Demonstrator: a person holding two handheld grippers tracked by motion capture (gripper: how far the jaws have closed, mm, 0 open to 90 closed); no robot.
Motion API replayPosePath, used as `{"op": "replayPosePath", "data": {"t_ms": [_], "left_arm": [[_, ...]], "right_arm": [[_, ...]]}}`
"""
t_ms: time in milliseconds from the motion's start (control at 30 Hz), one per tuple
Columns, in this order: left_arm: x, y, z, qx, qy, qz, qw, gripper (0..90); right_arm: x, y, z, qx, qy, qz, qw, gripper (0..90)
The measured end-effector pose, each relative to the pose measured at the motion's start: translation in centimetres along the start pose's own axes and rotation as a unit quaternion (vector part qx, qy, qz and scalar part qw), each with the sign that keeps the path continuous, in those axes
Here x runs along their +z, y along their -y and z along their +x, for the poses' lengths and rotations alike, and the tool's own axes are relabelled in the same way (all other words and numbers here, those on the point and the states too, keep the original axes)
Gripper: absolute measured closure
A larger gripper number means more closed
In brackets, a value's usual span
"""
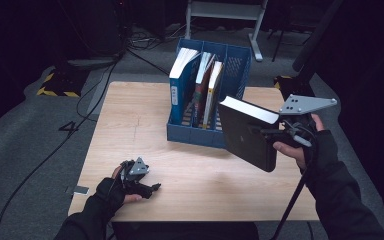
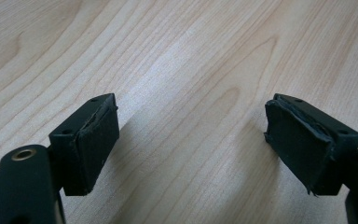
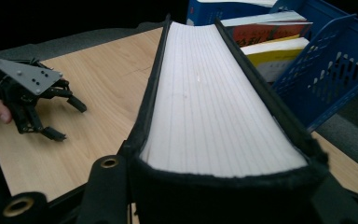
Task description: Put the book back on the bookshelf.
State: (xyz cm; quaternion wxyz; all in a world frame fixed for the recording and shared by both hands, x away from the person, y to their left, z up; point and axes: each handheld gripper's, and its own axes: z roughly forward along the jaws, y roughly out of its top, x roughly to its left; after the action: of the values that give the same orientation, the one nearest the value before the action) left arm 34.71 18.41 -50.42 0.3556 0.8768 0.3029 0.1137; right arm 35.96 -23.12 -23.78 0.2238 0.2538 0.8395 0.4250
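Book (image 1: 245, 134), black-covered, thick, clamped across its covers by our right gripper (image 1: 275, 132) and held aloft beside the blue file rack (image 1: 180, 131), where we judged upright alignment with the empty right-hand slot essential; left gripper (image 1: 150, 190) rested empty, jaws apart, on the table (image 1: 130, 125).

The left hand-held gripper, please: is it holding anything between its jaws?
No, the left hand-held gripper has its jaws spread apart with only the bare wooden table showing between them.
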Motion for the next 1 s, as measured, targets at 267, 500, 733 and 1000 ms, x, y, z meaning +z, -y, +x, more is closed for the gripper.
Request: {"op": "replayPosePath", "data": {"t_ms": [267,500,733,1000], "left_arm": [[0.0,0.0,0.0,-0.001,0.0,0.0,1.0,17.6],[0.0,-0.1,0.0,0.0,-0.001,0.001,1.0,17.2],[0.0,-0.1,0.1,0.0,0.0,0.002,1.0,17.1],[0.1,-0.1,0.1,0.001,0.001,0.002,1.0,17.1]], "right_arm": [[1.3,-0.7,-1.7,0.024,0.041,0.003,0.9989,53.1],[2.7,-1.4,-3.1,0.038,0.066,0.002,0.9971,53.1],[3.8,-1.6,-4.8,0.071,0.087,-0.011,0.9936,53.1],[5.2,-2.0,-5.5,0.093,0.114,-0.015,0.989,53.1]]}}
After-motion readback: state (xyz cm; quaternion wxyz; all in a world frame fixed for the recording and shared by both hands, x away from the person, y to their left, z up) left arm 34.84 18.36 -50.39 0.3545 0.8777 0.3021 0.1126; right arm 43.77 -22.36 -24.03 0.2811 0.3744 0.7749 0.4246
